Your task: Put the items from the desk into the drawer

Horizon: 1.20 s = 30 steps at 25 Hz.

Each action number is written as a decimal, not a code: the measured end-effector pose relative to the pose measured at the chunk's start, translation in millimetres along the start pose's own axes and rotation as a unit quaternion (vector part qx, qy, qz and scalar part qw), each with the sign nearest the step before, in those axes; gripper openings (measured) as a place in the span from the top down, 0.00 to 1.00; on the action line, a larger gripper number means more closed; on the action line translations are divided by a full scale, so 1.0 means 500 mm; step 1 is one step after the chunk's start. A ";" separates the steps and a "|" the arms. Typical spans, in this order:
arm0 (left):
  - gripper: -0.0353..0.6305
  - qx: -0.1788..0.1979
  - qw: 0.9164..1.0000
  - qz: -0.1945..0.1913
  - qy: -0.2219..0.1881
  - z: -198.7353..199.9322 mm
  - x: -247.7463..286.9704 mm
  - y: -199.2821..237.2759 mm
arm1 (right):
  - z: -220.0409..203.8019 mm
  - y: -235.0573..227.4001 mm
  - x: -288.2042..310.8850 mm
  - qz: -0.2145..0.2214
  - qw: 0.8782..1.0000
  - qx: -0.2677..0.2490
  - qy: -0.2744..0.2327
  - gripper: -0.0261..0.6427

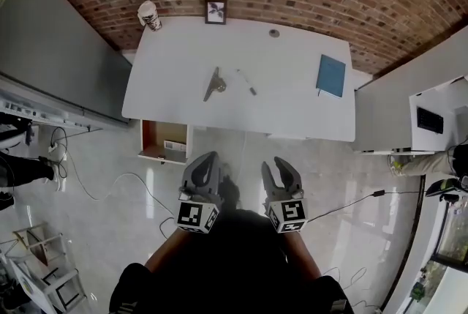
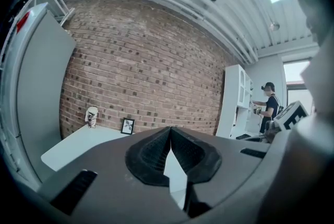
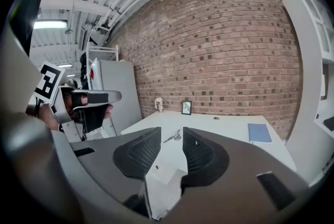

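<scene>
The white desk [image 1: 292, 104] holds a metal tool [image 1: 214, 83], a pen [image 1: 246, 82] and a blue notebook [image 1: 330, 75]. A paper cup [image 1: 150, 15], a small picture frame [image 1: 216, 11] and a little round piece [image 1: 274, 33] stand at its far edge. Under the desk's front left, the drawer [image 1: 155, 138] is pulled out. Both grippers hang near my body, well short of the desk. The left gripper [image 1: 210, 157] [image 2: 170, 131] is shut and empty. The right gripper [image 1: 278, 163] [image 3: 171, 137] is open with nothing in it; the metal tool [image 3: 172, 137] and the blue notebook [image 3: 259, 132] show beyond it.
A grey partition [image 1: 58, 49] flanks the desk's left, another grey panel [image 1: 384, 111] its right. Cables [image 1: 124, 181] trail across the floor. A white shelf unit [image 2: 236, 100] stands at the right, with a person [image 2: 269, 109] beside it.
</scene>
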<state>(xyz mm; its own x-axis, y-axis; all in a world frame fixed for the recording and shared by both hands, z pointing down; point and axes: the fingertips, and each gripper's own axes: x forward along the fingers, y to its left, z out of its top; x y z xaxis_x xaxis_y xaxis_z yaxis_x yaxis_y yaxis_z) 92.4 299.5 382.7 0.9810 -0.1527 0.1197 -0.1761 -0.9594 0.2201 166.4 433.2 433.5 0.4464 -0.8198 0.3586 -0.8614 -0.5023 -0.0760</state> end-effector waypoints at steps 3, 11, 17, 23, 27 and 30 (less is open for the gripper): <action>0.94 0.006 1.000 -0.006 -0.004 0.010 0.035 0.028 | 0.022 -0.008 0.051 0.001 1.000 -0.009 0.006 0.80; 0.94 0.013 1.000 -0.014 -0.009 0.032 0.098 0.069 | 0.057 -0.026 0.145 0.003 1.000 -0.009 0.017 0.80; 0.94 0.003 1.000 -0.002 -0.007 0.036 0.143 0.097 | 0.079 -0.050 0.222 0.018 1.000 -0.009 0.020 0.80; 0.94 -0.002 1.000 0.017 -0.010 0.051 0.204 0.134 | 0.090 -0.080 0.307 0.035 0.999 -0.019 0.032 0.80; 0.94 -0.011 0.999 0.026 -0.015 0.070 0.256 0.150 | 0.097 -0.111 0.366 0.045 0.998 -0.030 0.043 0.80; 0.94 -0.007 0.999 0.034 -0.011 0.070 0.298 0.161 | 0.079 -0.136 0.414 0.055 0.996 -0.030 0.062 0.80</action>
<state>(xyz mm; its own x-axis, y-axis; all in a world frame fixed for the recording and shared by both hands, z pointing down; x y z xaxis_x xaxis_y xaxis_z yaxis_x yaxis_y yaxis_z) 227.0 191.2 384.2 0.9684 -0.2217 0.1138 -0.2425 -0.9436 0.2255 327.0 286.9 475.9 0.3192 -0.8267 0.4634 -0.9178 -0.3915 -0.0662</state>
